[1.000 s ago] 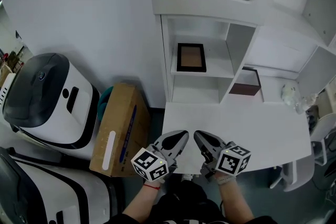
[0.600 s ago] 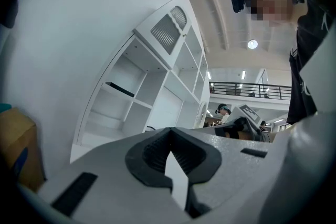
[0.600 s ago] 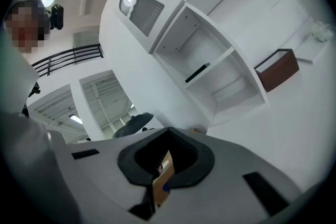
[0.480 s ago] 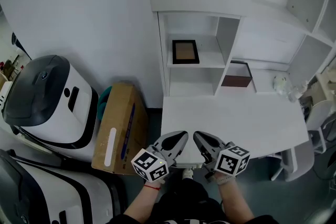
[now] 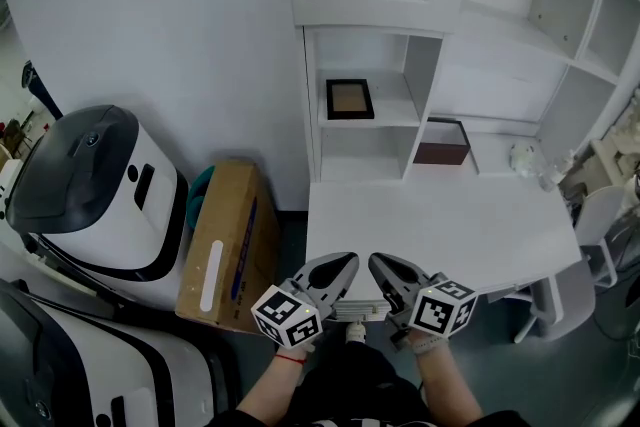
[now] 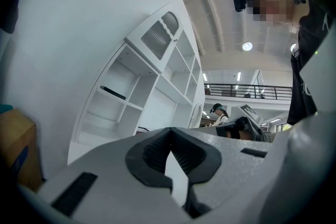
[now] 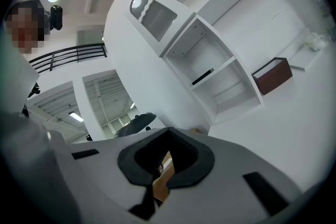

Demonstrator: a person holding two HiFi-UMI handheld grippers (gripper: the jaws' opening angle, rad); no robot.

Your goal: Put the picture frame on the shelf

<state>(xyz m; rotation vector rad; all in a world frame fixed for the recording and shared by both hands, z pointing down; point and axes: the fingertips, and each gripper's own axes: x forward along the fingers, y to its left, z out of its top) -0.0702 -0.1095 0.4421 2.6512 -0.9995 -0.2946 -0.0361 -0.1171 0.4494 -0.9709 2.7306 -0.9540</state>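
I am looking down on the white shelving unit (image 5: 424, 75) standing at the back of the white desk (image 5: 440, 225), and I am judging the job as done, so whatever is going wrong from here would be coming from disturbing it. On the floor to the left the big white machine (image 5: 90, 185) and the cardboard box (image 5: 225, 245) are crowding the space beside the desk, and I am thinking a careless step away could be catching one of them and jolting the desk. The brown box (image 5: 440, 147) is sitting in the lower opening to the right, well apart from the frame and posing little risk. The picture frame (image 5: 349, 99) is lying flat on the middle shelf board of the left bay, close to the board's front lip, so a knock to the unit could be sliding it forward and off. The left gripper (image 5: 343, 262) and the right gripper (image 5: 378, 262) are hovering side by side over the desk's near edge, far from the shelf, each with its jaws closed together and nothing between them; if I am reaching back in like this, the closed tips would be pushing the frame, not picking it up
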